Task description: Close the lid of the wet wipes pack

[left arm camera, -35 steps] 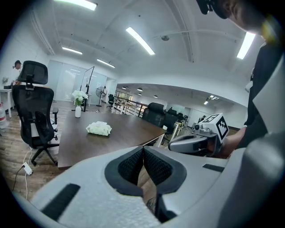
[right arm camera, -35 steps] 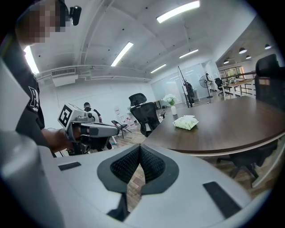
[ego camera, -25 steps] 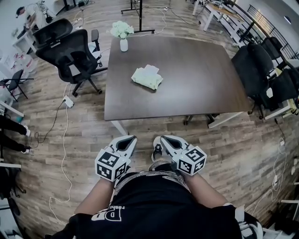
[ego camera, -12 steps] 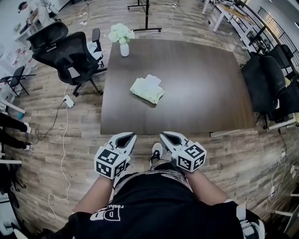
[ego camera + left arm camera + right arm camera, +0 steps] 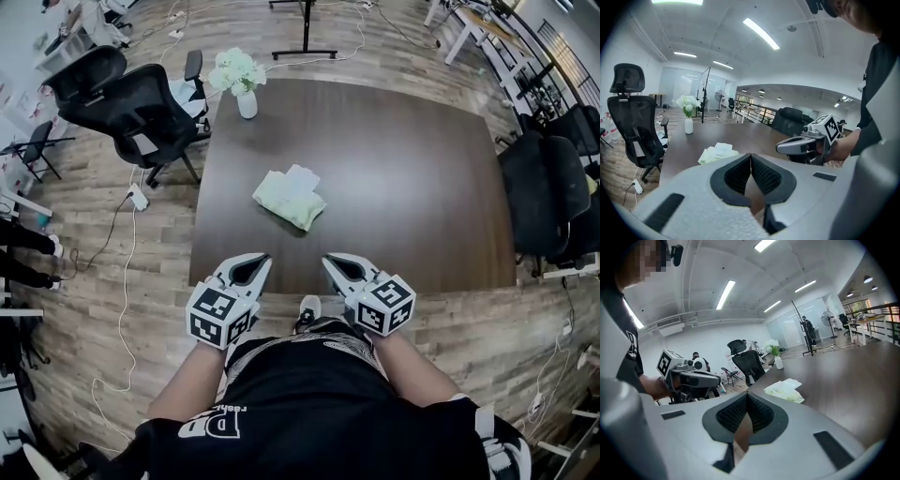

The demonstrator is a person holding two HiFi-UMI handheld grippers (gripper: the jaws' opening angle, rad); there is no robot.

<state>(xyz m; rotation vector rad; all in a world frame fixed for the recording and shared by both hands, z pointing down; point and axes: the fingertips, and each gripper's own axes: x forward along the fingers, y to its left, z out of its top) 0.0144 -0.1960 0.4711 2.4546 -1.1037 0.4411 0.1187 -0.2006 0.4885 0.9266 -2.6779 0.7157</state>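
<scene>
The fingers of the left gripper (image 5: 750,155) are clenched tip to tip with nothing between them, and so are those of the right gripper (image 5: 746,394). The two are held side by side at the near edge of the dark surface (image 5: 403,169). Each carries a cube (image 5: 221,316) of black-and-white square markers. The pale green wet wipes pack (image 5: 290,198) lies farther in on the surface, apart from both pairs of fingers and roughly in line with the gap between the grippers. Its print is too small to read. A vase (image 5: 247,101) of white flowers stands at the far left corner.
</scene>
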